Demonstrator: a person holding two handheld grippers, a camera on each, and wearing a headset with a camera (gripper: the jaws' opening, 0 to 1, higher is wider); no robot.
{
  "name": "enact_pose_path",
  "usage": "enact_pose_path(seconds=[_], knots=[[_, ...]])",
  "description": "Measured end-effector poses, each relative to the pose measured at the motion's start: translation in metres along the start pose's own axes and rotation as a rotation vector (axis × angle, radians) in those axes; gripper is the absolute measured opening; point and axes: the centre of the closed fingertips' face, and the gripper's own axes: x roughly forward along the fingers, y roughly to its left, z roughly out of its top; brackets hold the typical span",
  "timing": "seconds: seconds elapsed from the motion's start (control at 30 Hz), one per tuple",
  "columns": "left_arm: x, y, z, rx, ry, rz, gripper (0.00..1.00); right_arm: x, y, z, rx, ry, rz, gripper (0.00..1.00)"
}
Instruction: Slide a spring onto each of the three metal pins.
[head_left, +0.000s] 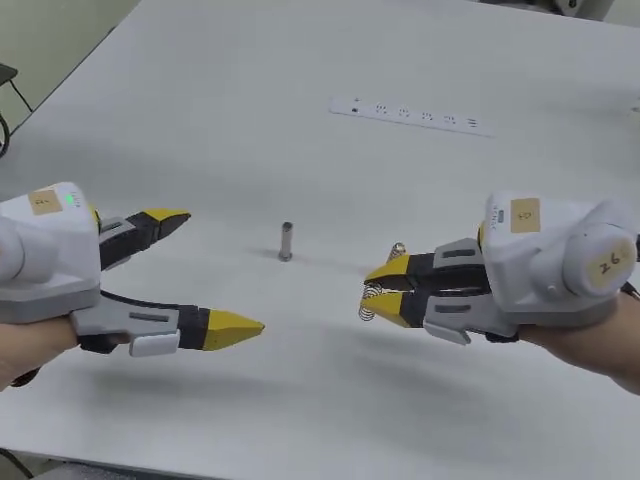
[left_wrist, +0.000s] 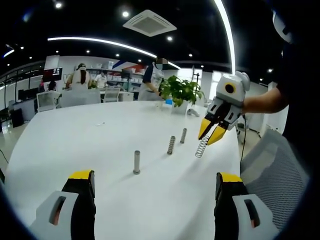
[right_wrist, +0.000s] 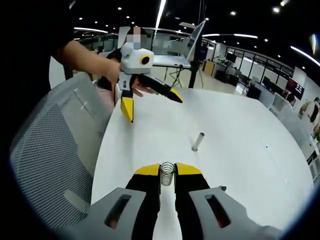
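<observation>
Now, spring (right_wrist: 167, 173) tight between tips of right hand-held gripper (head_left: 372, 290); left hand-held gripper (head_left: 222, 270) wide.

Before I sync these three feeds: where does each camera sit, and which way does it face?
Head view: on the person's head, looking forward and down at the white table; left gripper, right gripper and a hand show.
Left gripper view: on the left gripper, facing along its open jaws across the table to the bare pin; the right forearm shows.
Right gripper view: on the right gripper, facing over the spring in its shut jaws; the left forearm shows.
Shared: all three show the bare pin.
</observation>
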Motion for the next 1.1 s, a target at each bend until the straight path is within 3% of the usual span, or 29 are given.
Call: enact_pose_path(seconds=[0.23, 0.73, 1.1], knots=[[-0.002, -0.001, -0.006, -0.012, 0.010, 0.000, 0.98, 0.006, -0.009, 0.002, -0.004, 0.005, 0.003, 0.07], [-0.005, 0.003, -0.008, -0.020, 0.017, 0.012, 0.98, 0.026, -0.046, 0.031, -0.016, -0.034, -0.026, 0.07], [-0.006, 0.005, -0.004, -0.013, 0.018, 0.016, 0.98, 0.044, -0.060, 0.050, -0.020, -0.058, -0.040, 0.07]])
